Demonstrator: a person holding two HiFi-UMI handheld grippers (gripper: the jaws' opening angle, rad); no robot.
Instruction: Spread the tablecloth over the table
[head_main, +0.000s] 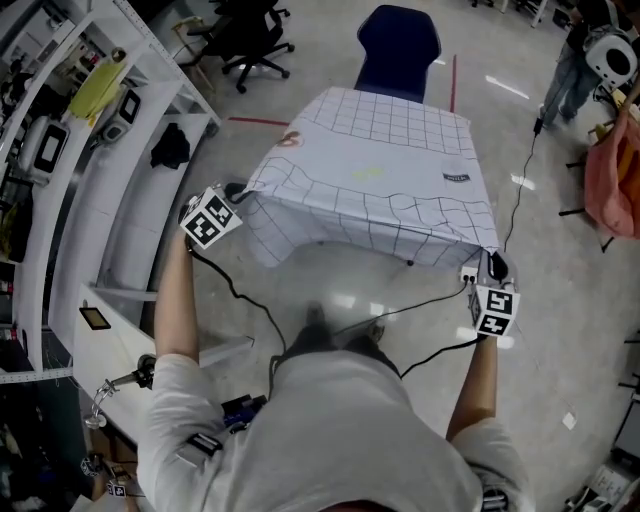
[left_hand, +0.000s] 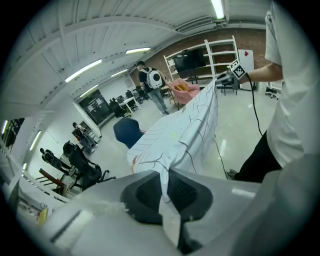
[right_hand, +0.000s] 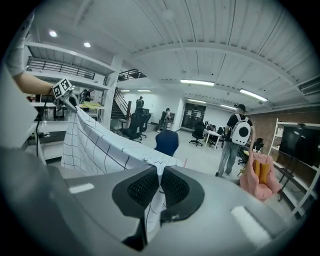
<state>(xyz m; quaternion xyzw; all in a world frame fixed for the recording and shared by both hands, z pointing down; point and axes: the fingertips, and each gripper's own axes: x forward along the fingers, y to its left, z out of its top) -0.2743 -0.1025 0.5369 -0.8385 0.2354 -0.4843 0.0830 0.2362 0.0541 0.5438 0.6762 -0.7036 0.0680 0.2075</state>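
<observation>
**Both grippers grip the cloth's 2 near corners, its near edge raised between them.**

In the head view the checked cloth (head_main: 380, 165) hides the table. Its far edge lies by a blue chair (head_main: 398, 45), and its near edge runs from the left gripper (head_main: 240, 192) at the left to the right gripper (head_main: 488, 260) at the right, with a flap hanging below. Only the gripper views show the grips: each pair of jaws is clenched on a pinched corner, with cloth trailing out behind the pads. Each gripper view also shows the other gripper at the far end of that edge. The right gripper view shows the grid lines most clearly.
</observation>
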